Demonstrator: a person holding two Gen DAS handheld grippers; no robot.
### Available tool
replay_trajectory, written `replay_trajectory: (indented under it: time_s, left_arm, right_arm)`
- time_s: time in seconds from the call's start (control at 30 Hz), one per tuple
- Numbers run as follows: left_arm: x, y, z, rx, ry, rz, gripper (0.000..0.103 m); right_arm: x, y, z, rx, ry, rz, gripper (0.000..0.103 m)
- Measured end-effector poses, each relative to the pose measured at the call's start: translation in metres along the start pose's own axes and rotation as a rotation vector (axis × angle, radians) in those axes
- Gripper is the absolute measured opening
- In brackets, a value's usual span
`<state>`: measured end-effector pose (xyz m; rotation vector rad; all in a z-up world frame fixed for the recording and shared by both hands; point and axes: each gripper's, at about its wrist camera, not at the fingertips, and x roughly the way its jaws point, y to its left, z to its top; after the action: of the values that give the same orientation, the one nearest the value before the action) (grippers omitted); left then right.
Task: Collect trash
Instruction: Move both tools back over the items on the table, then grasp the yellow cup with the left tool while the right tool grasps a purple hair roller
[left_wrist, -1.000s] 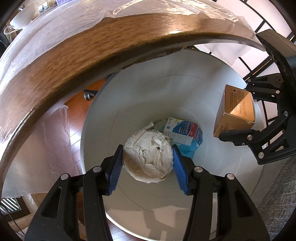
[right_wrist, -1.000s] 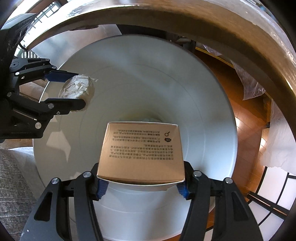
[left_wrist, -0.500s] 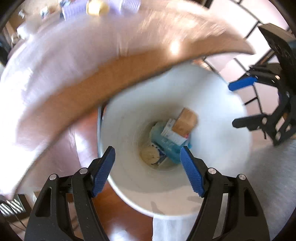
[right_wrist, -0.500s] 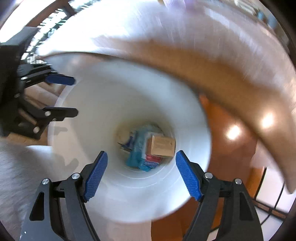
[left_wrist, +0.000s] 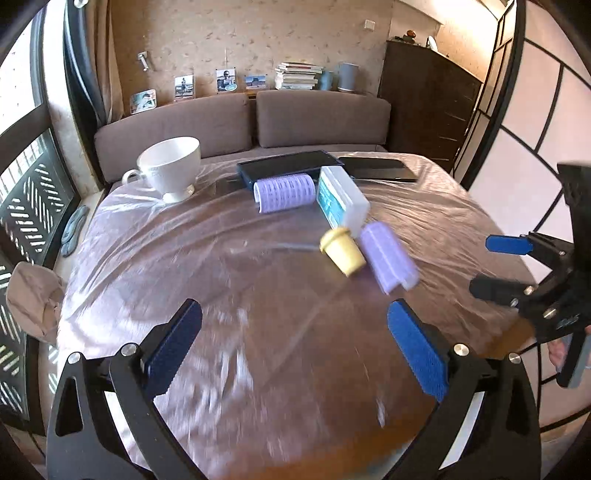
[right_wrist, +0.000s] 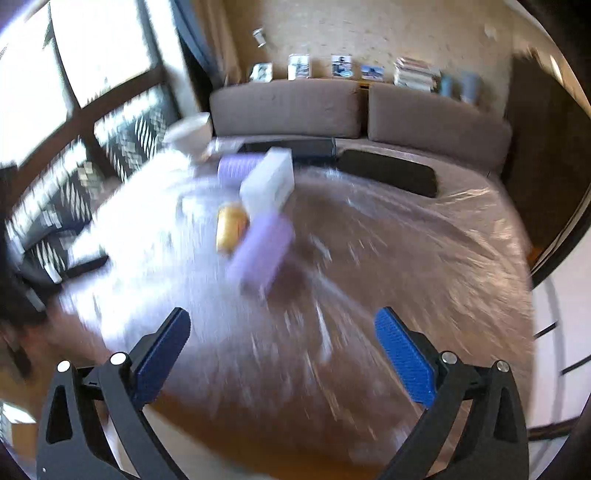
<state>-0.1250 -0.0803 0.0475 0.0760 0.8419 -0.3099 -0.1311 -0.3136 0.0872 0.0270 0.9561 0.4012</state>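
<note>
On the round, plastic-covered table (left_wrist: 229, 295) lie a small yellow cup (left_wrist: 341, 251) on its side, a purple roll (left_wrist: 388, 256) next to it, a white and blue box (left_wrist: 341, 201) and a second purple roll (left_wrist: 284, 192) behind. My left gripper (left_wrist: 295, 345) is open and empty above the table's near part. My right gripper (right_wrist: 282, 354) is open and empty too; it also shows in the left wrist view (left_wrist: 506, 264) at the right edge. The right wrist view is blurred; it shows the yellow cup (right_wrist: 231, 227), purple roll (right_wrist: 262, 251) and box (right_wrist: 267, 181).
A white cup (left_wrist: 171, 168) stands at the table's far left. A dark flat case (left_wrist: 288, 168) and a black tablet (left_wrist: 376, 168) lie at the back. A brown sofa (left_wrist: 243, 125) is behind the table. A window is left, a sliding screen right.
Both grippers let go of the paper wad and the cardboard box into the white bin, then swung up from the bin to face the tabletop. Both jaws are now wide open.
</note>
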Motion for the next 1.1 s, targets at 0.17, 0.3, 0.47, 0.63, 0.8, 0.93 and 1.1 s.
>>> replay_trajectory:
  time_s: [0.17,0.3,0.47,0.63,0.8,0.93,1.1]
  left_arm:
    - [0.043,-0.007,0.014,0.095,0.030,0.026,0.101]
    - [0.061,-0.013,0.024,0.144,0.047,-0.007,0.100]
    - [0.079,-0.011,0.035,0.117,0.065,-0.062,0.099]
    - [0.090,-0.017,0.039,0.142,0.081,-0.090,0.099]
    - [0.099,-0.019,0.041,0.138,0.096,-0.086,0.093]
    - [0.105,-0.020,0.040,0.148,0.106,-0.076,0.086]
    - [0.106,-0.027,0.036,0.187,0.111,-0.063,0.063]
  right_arm:
    - [0.039,0.012,0.003,-0.105,0.051,-0.043,0.089]
    - [0.058,0.017,0.004,-0.127,0.074,-0.048,0.085]
    - [0.072,0.015,0.010,-0.107,0.091,-0.041,0.074]
    - [0.077,0.011,0.012,-0.132,0.095,-0.090,0.070]
    - [0.081,-0.005,0.015,-0.091,0.098,-0.110,0.070]
    - [0.083,-0.014,0.017,-0.071,0.086,-0.118,0.070]
    - [0.088,-0.013,0.020,-0.107,0.080,-0.118,0.053]
